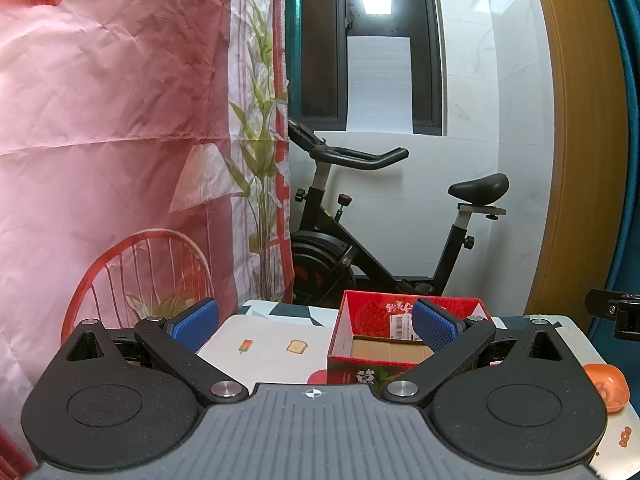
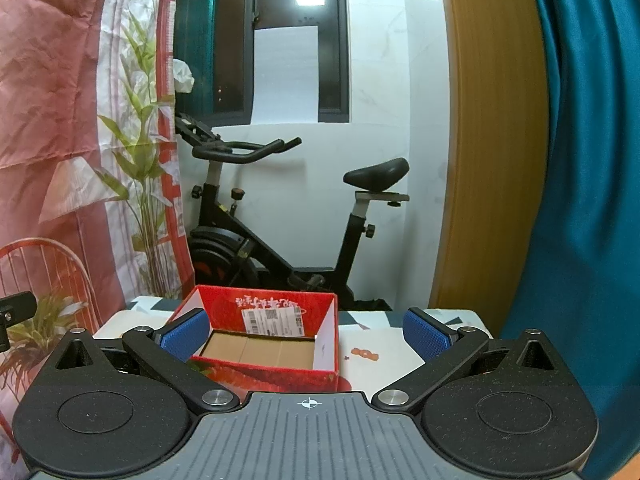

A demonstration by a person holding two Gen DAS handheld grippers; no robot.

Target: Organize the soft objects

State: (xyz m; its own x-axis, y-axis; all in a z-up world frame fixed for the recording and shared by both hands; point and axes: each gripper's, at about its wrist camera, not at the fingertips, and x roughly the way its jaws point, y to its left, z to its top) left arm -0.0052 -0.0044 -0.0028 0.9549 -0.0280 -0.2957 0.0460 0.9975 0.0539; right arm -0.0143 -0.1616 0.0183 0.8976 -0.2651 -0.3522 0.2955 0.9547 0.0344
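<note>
A red cardboard box (image 1: 400, 312) printed with strawberries stands open on the table, its brown bottom bare. In the right wrist view the same red box (image 2: 256, 304) sits just ahead and left of centre. My left gripper (image 1: 316, 326) is open, blue pads wide apart, nothing between them; the box lies ahead to its right. My right gripper (image 2: 306, 334) is open too and holds nothing, its left pad in front of the box's near left corner. An orange soft toy (image 1: 606, 386) lies at the table's right edge in the left wrist view.
The table wears a white cloth (image 1: 272, 340) with small printed pictures. Behind it stands a black exercise bike (image 2: 280, 216). A pink printed curtain (image 1: 100, 120) hangs at the left, a teal curtain (image 2: 580, 160) and wooden door frame (image 2: 480, 140) at the right.
</note>
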